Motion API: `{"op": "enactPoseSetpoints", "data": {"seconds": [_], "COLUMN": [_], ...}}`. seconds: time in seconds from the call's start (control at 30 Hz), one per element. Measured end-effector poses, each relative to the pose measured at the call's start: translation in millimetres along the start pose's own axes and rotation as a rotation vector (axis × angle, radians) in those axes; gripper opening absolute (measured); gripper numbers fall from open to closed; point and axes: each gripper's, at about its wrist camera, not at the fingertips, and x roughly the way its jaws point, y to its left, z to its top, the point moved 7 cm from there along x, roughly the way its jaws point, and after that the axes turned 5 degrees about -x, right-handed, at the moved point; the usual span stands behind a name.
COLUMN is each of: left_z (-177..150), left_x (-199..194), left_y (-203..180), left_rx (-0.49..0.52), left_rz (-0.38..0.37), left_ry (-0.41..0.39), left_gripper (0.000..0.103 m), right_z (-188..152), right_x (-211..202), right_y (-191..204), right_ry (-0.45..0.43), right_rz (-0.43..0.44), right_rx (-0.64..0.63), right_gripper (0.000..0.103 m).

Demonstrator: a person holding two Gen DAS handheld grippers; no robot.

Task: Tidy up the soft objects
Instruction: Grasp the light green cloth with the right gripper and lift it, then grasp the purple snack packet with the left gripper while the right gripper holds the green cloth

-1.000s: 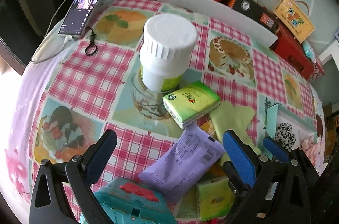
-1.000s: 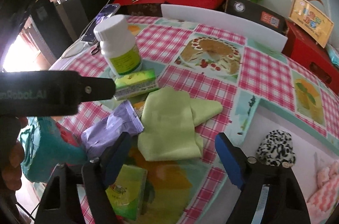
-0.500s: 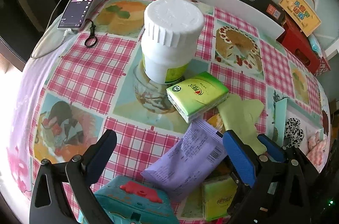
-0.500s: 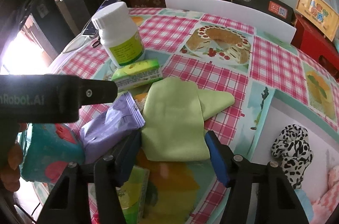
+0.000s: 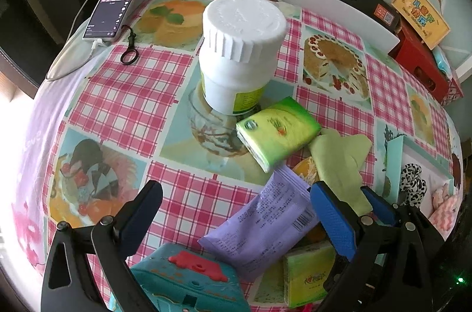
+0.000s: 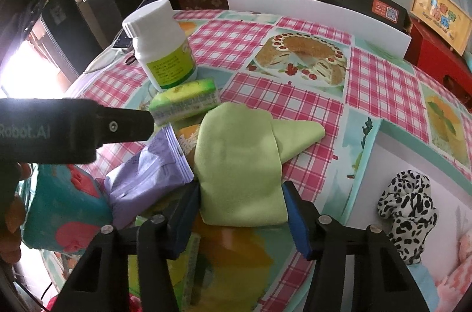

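The green cloth (image 6: 239,164) lies flat on the checked tablecloth (image 6: 383,82), its near end between the right gripper (image 6: 240,219)'s blue pads (image 6: 296,220), which sit close on either side, touching its edges but not pinching. The left gripper (image 5: 236,219) hangs open over a purple packet (image 5: 271,226). A tissue pack (image 5: 277,132) leans by the white bottle (image 5: 239,58). A spotted plush (image 6: 408,208) lies in the tray (image 6: 365,164) beside the cloth.
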Motion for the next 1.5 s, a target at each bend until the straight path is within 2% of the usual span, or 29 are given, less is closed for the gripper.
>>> {"op": "enactPoseSetpoints", "data": {"seconds": [0.33,0.77,1.1,1.3,1.5], "left_z": [-2.3,-7.2,-11.7,-21.0,-25.9], "left_x": [1.9,7.9,11.1,16.0,24.8], "left_y": [-8.1,-24.8,-34.4,-46.8,-50.2], "left_rx": [0.031,0.089,0.131,0.206,0.250], "left_rz": [0.000,-0.013,-0.006,0.026,0.091], "left_ry": [0.005,0.028,0.038,0.052,0.061], "left_gripper": [0.100,0.100,0.100,0.100,0.100], "right_z": [-0.3,0.7,5.2,8.4,9.7], "right_x": [-4.0,-22.6,-49.8,-69.3,-81.0], "right_y": [-1.0,-20.2,-36.3,-46.1,-55.8], "right_ry": [-0.007,-0.049,-0.110,-0.157,-0.186], "right_rz": [0.009,0.031,0.021,0.015,0.011], "right_rx": [0.002,0.077,0.121,0.140,0.167], "right_gripper": [0.036,0.017,0.014,0.014,0.013]}}
